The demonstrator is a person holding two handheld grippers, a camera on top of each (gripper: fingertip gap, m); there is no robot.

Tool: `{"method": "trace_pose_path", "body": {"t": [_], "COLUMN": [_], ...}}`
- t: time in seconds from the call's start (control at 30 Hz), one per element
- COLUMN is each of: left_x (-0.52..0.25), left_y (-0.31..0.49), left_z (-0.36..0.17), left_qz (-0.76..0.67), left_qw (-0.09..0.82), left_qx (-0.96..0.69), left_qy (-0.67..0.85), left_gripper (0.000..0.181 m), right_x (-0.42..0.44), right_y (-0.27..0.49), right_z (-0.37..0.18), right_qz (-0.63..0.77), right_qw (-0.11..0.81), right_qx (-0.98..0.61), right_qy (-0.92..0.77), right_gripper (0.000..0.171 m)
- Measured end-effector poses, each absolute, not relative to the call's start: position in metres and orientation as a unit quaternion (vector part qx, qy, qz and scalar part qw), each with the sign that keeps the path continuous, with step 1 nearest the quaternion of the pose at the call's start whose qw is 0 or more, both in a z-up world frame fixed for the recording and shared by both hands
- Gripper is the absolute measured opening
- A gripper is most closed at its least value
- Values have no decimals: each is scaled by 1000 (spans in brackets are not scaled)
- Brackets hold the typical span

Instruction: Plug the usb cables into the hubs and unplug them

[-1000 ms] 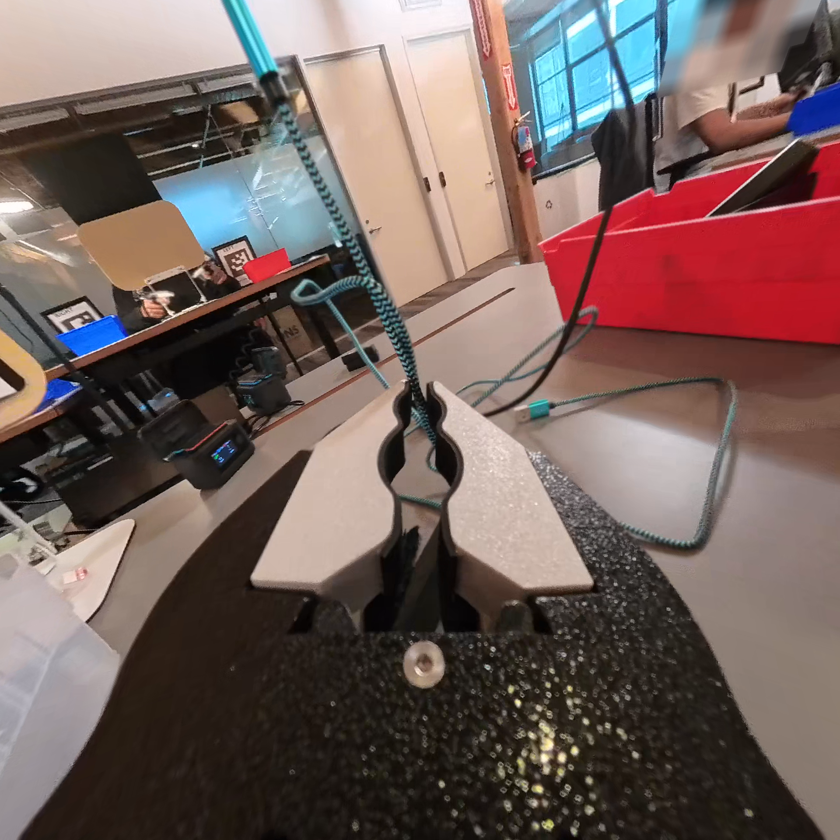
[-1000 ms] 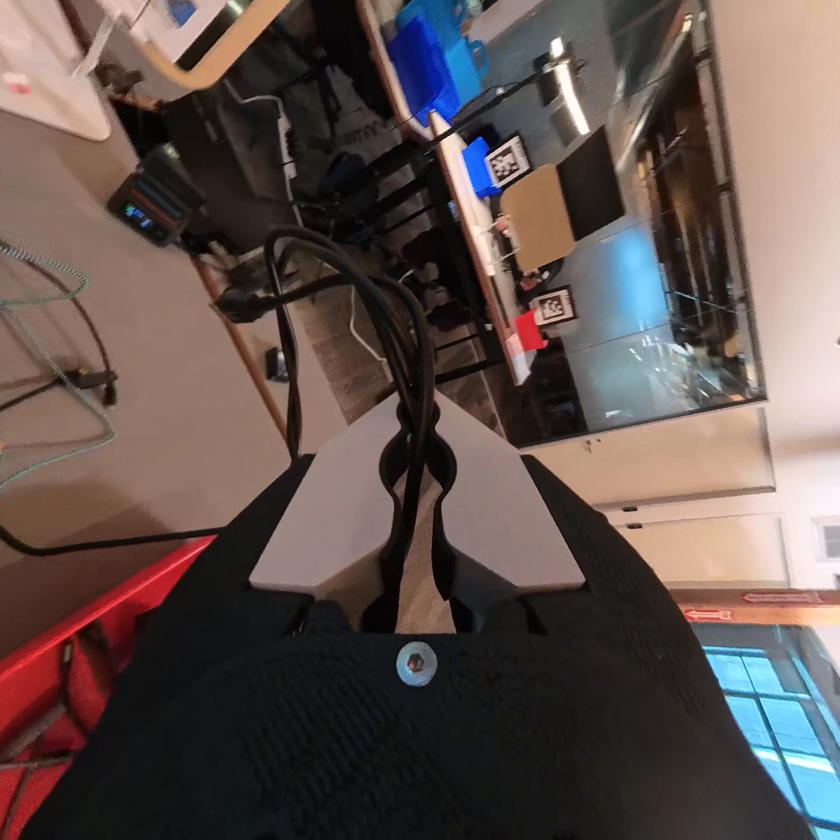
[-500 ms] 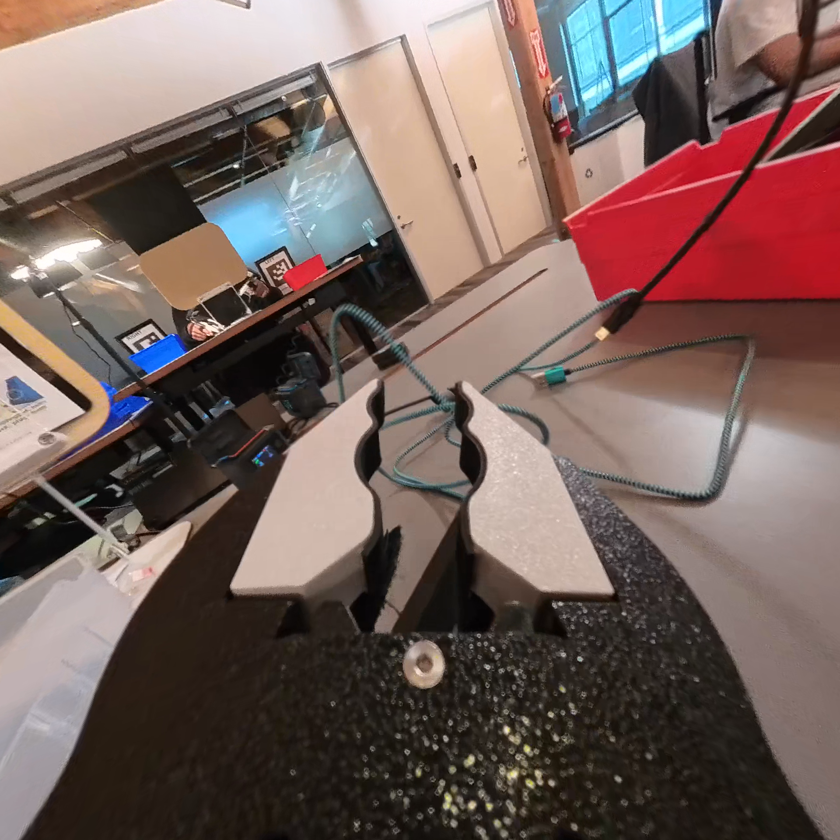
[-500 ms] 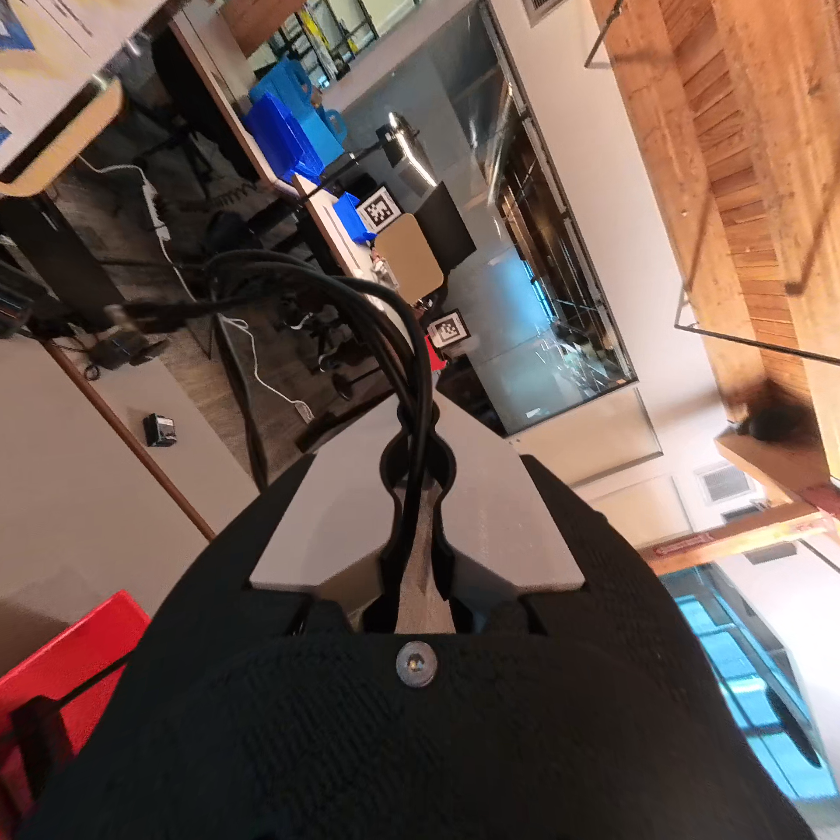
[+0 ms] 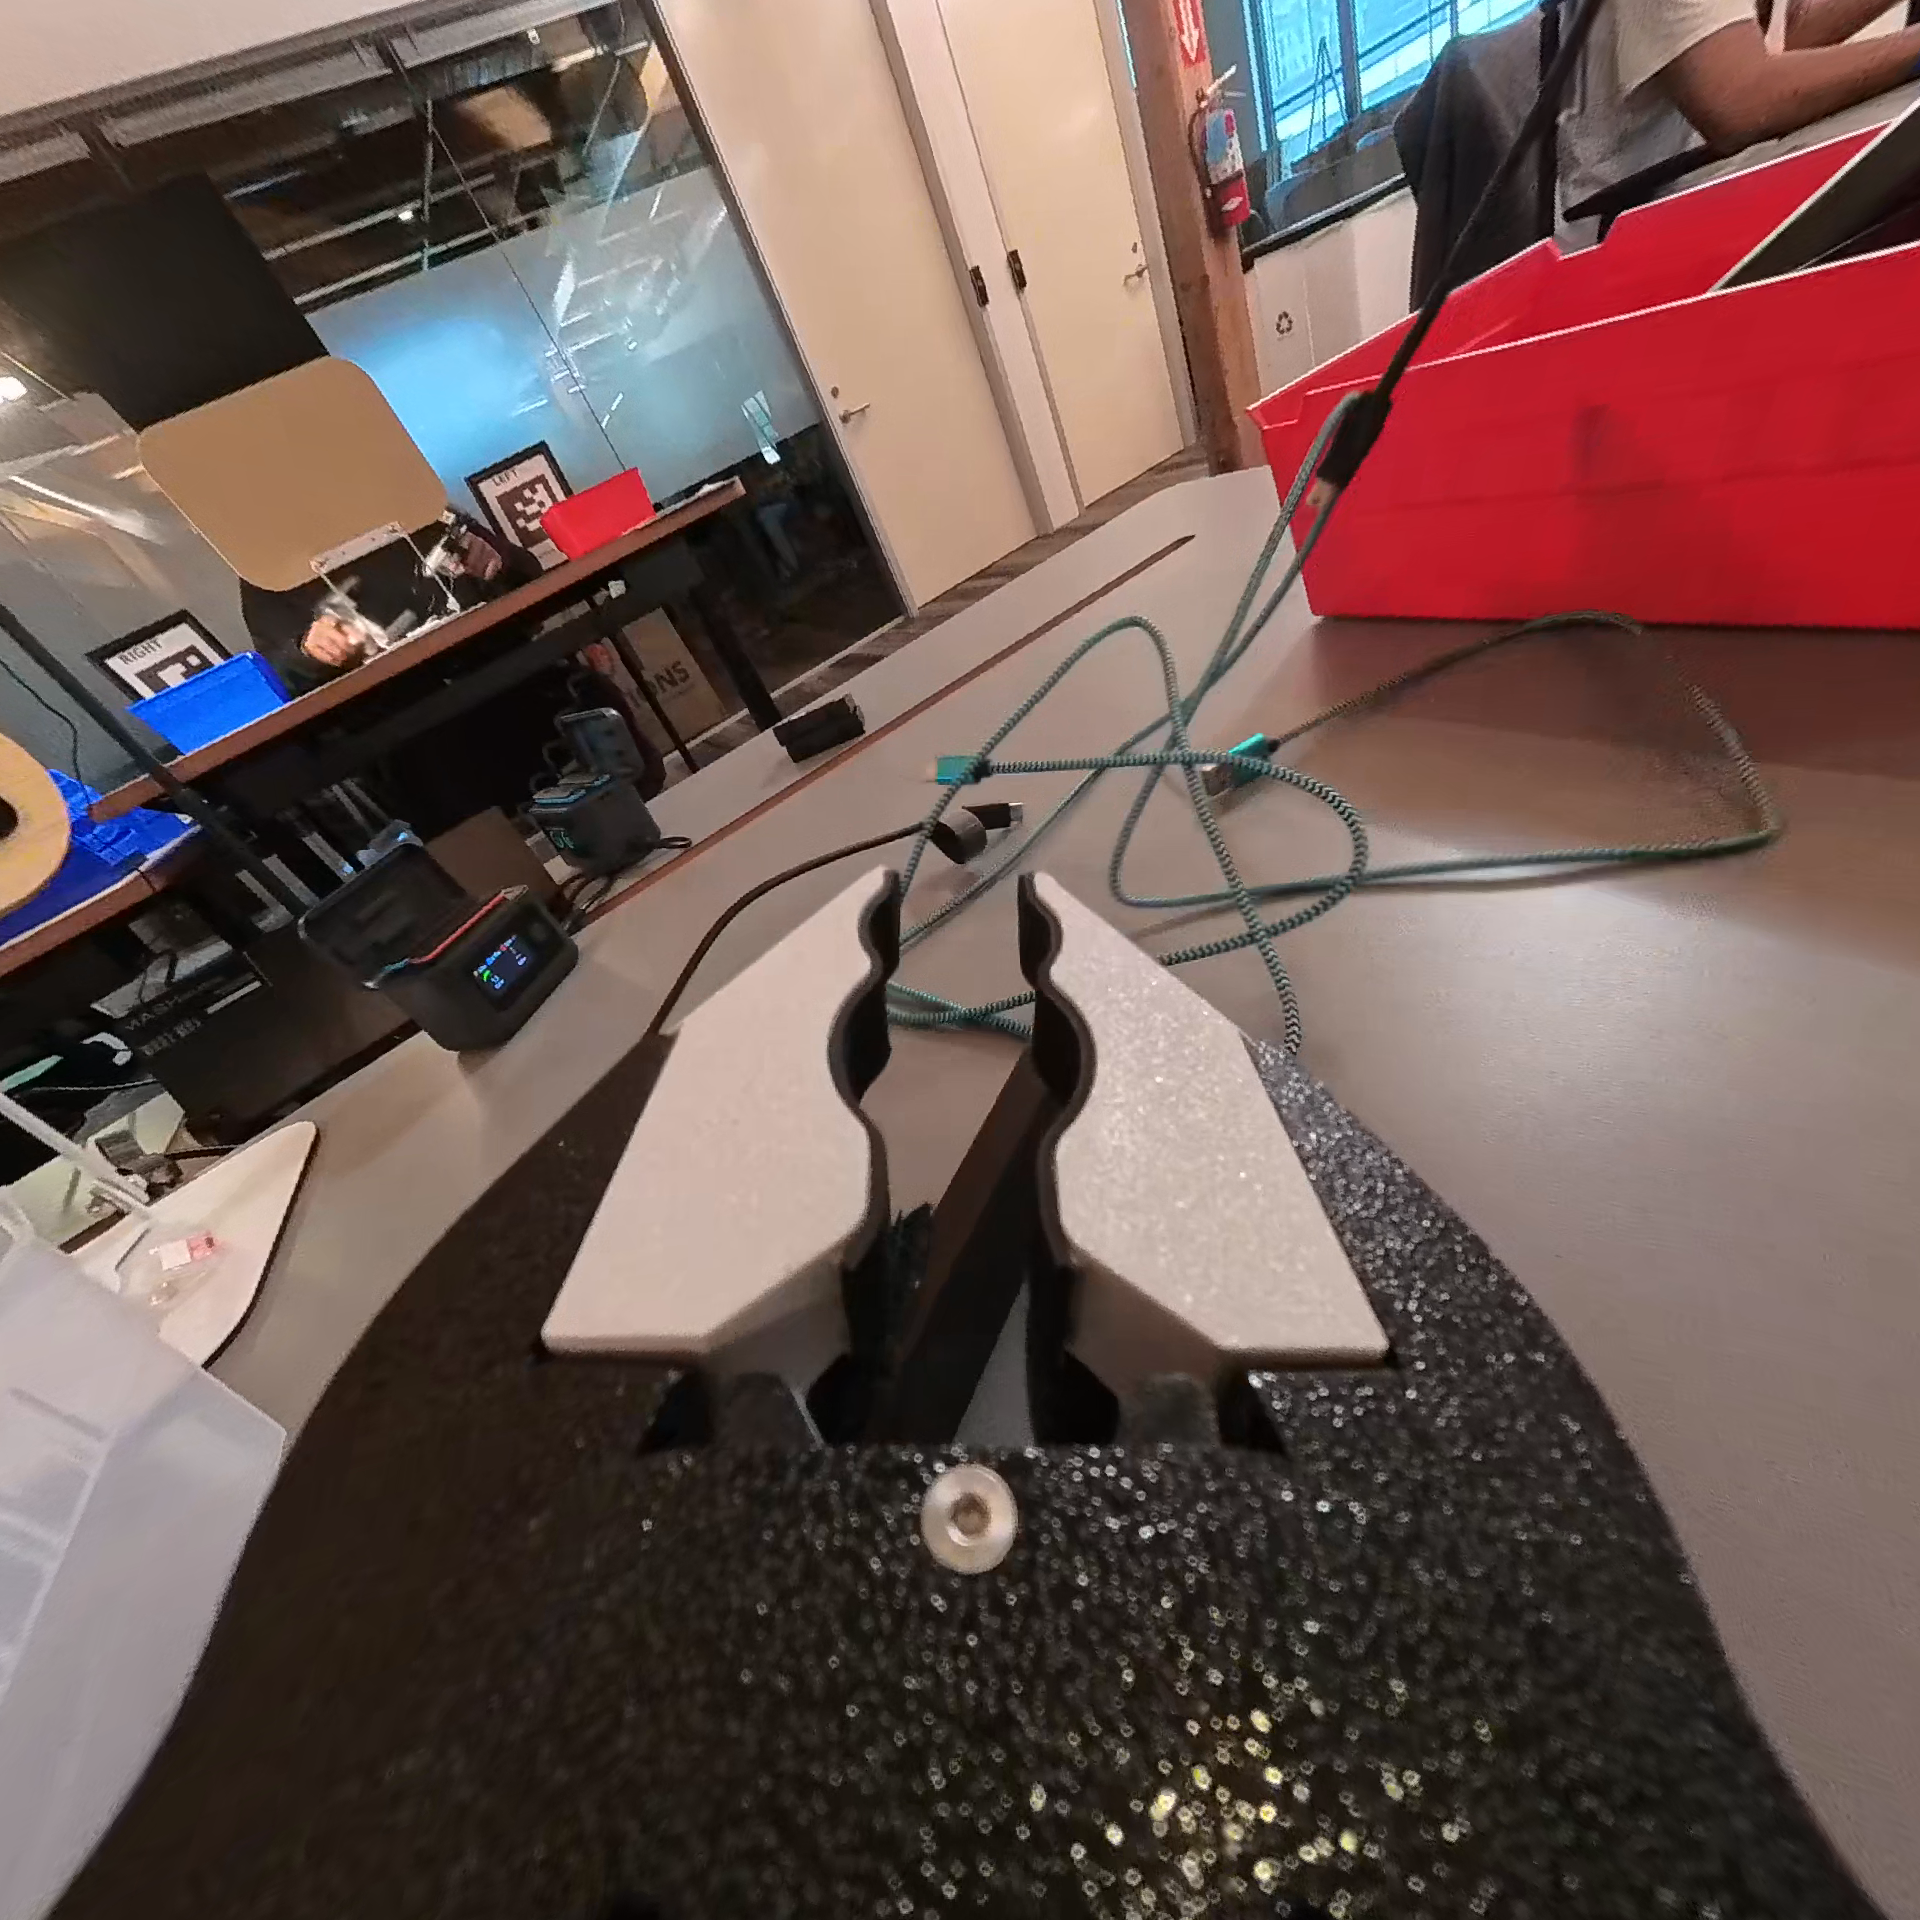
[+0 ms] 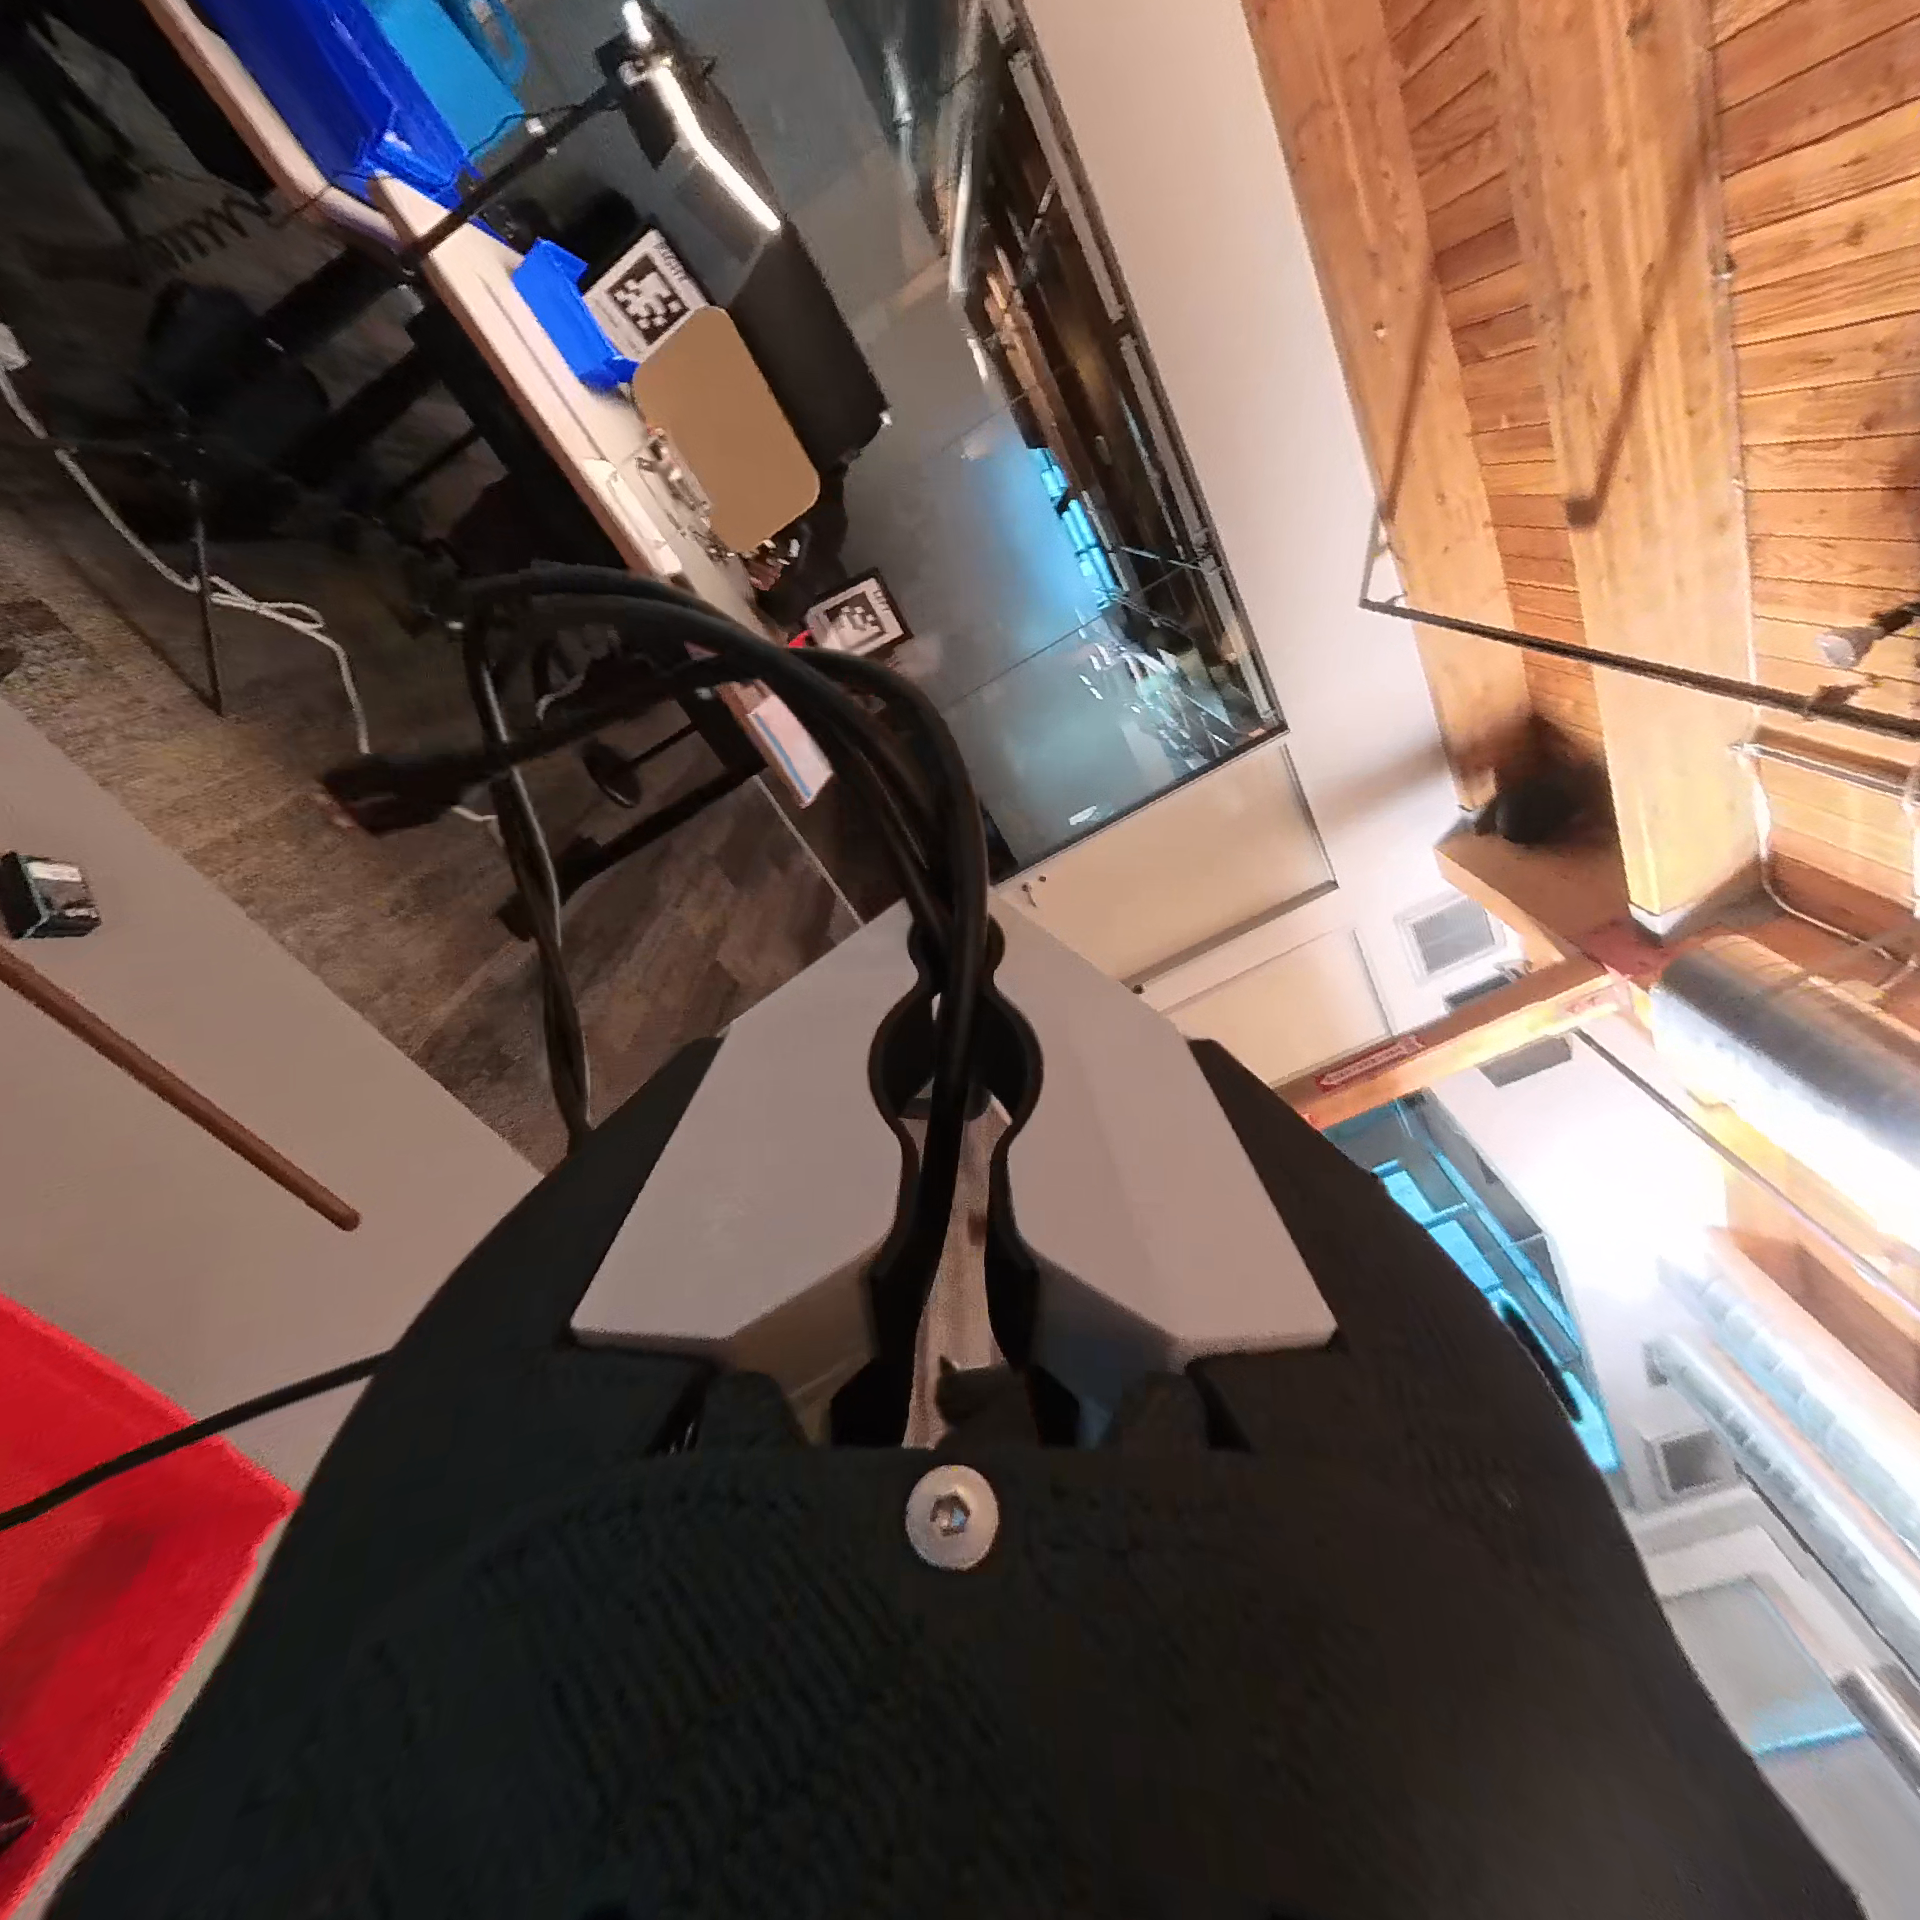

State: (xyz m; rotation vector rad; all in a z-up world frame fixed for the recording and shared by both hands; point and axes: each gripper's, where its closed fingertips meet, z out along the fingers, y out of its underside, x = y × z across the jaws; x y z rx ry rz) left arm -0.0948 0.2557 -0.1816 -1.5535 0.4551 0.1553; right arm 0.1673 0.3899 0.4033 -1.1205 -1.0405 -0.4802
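Note:
In the left wrist view my left gripper (image 5: 954, 904) is open and empty, low over the grey table (image 5: 1558, 1091). A teal braided USB cable (image 5: 1236, 862) lies in loose tangled loops just ahead of it, teal plugs showing. A black cable plug (image 5: 977, 826) lies near the fingertips. Another black cable (image 5: 1455, 239) hangs taut down from the upper right, its plug in the air by the red bin (image 5: 1621, 447). In the right wrist view my right gripper (image 6: 954, 951) is shut on a bundle of black cables (image 6: 831, 686), lifted high and rolled sideways. No hub shows.
The red bin stands at the table's back right, also at the lower left of the right wrist view (image 6: 94, 1475). A translucent plastic box (image 5: 94, 1507) is at the near left. A small black block (image 5: 821, 727) lies farther along the table. A person sits behind the bin. My hands' fingertips stand some 65 cm from each other.
My left gripper opened and let go of the teal braided cable, which now lies on the table. My right gripper rose and tilted up with the black cables, pulling one taut.

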Motion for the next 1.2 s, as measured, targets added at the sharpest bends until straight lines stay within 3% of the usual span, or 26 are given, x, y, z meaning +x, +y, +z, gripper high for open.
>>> {"method": "trace_pose_path", "body": {"t": [0.2, 0.33, 0.97, 1.2], "left_x": [-95, -80, -85, -85], "left_y": [257, 257, 256, 256], "left_z": [-183, -185, -189, -189], "left_qz": [69, 96, 69, 63], "left_qw": [684, 678, 674, 675], "left_qx": [-698, -688, -700, -699], "left_qy": [202, 240, 227, 227], "left_gripper": [22, 22, 20, 19], "right_x": [198, 204, 246, 241], "right_y": [370, 363, 358, 354], "right_z": [457, 451, 308, 212], "right_qz": [-215, -214, -134, -102], "right_qw": [737, 721, 660, 641], "right_qx": [-505, -518, -560, -548], "right_qy": [-395, -408, -483, -527], "right_gripper": [0, 0, 0, 0]}}
